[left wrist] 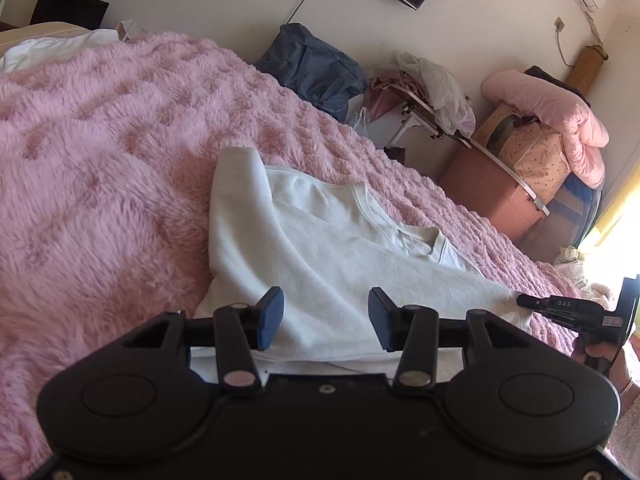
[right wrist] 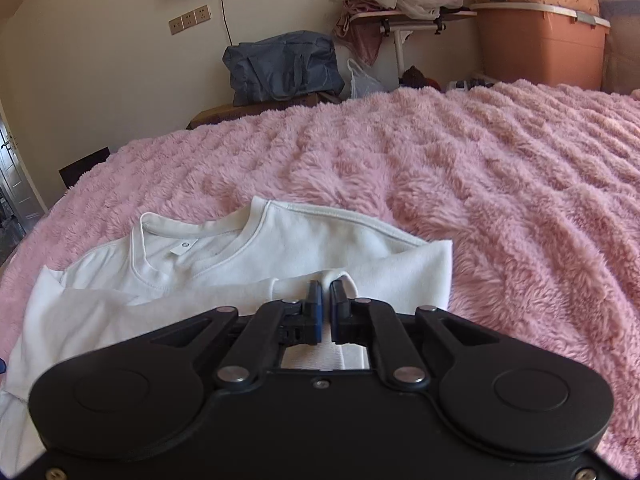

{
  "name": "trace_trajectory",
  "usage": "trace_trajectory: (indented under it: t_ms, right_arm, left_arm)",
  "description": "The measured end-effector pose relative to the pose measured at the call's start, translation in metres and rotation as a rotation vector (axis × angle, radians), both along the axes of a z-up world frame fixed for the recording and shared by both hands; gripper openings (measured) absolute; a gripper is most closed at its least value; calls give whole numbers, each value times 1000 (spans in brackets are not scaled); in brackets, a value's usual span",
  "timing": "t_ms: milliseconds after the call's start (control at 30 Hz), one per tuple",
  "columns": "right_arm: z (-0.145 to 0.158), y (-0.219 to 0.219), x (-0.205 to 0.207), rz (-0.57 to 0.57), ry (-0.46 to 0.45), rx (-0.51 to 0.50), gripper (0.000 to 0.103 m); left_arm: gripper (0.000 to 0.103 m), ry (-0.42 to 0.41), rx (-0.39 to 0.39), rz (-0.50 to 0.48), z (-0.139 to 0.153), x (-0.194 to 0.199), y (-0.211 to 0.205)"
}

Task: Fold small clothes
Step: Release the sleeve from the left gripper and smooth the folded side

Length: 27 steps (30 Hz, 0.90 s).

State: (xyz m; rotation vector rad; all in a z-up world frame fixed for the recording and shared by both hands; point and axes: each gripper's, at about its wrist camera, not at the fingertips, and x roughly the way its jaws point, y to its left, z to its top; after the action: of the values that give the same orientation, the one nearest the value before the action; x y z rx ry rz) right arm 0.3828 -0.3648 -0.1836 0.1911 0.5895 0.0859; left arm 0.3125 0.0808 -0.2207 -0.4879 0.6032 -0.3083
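My view: a bed under a shaggy pink plush blanket (left wrist: 100, 160), on which the white long-sleeved cotton top (left wrist: 320, 248) lies spread, neck opening visible, one sleeve doubled back over the body. My left claw (left wrist: 326, 316) points down over the garment's near hem, its blue pads apart and released, white cloth below them but nothing pinched. My right claw (right wrist: 326, 300) tilts down at the garment's right side, clenched on a raised fold of the white fabric near a sleeve cuff. In the left wrist view the right claw enters at the right edge, its holder's hand (left wrist: 592, 354) partly cut off. The garment's near hem is hidden behind both claw bodies. A small label (right wrist: 180, 249) sits inside the collar.
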Motion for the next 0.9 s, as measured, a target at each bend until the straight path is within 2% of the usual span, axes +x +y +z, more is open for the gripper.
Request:
trace_trajectory:
  t_ms: [67,133,233,300,367,400,433,467,533,633,733,800,833,867,900]
  right_arm:
    - [2,-12,-3,-27,4,5,4]
    - [-10,-22,-1,-61,42,-4,4]
    - [-39,-32,2,-75,131,75,4]
    - [-46,-33,-3,-96,120,101,6]
    - [-44,-36,-10,-106,104,143,27]
    - [-42,-37,-14,-116,100,156,32]
    - [-40,-38,-18,-121,93,158,41]
    - [-35,-38,-25,-119,77,156,44]
    - [-29,-37,-36,-83,66,159,44]
    - [-27,-31,-46,-24,68,143,44]
    - [-35,-18,-49,18,89,1,44]
    - [-40,-15,-48,36,89,-26,44]
    - [-41,-15,-48,45,86,-17,42]
    - [-42,-15,-47,63,84,0,26]
    - [-42,-15,-47,75,83,8,20]
  left_arm:
    - [49,55,42,17,-9,7,-4]
    - [49,110,64,24,-21,11,-5]
    - [50,110,74,20,-27,9,-4]
    - [50,116,72,21,-25,9,-3]
    - [49,118,43,33,-20,8,-1]
    - [49,97,19,29,-16,8,0]
    - [49,74,4,22,-11,7,0]
    - [50,44,-3,20,-4,6,-2]
    - [50,14,-7,16,3,8,-7]
    - [50,50,-14,9,0,19,-13]
    - [50,96,-17,8,-12,26,-15]
    - [51,107,-8,7,-19,26,-16]
    - [51,106,-4,6,-20,26,-17]
    - [51,104,0,7,-21,25,-17]
    - [51,104,3,6,-21,25,-18]
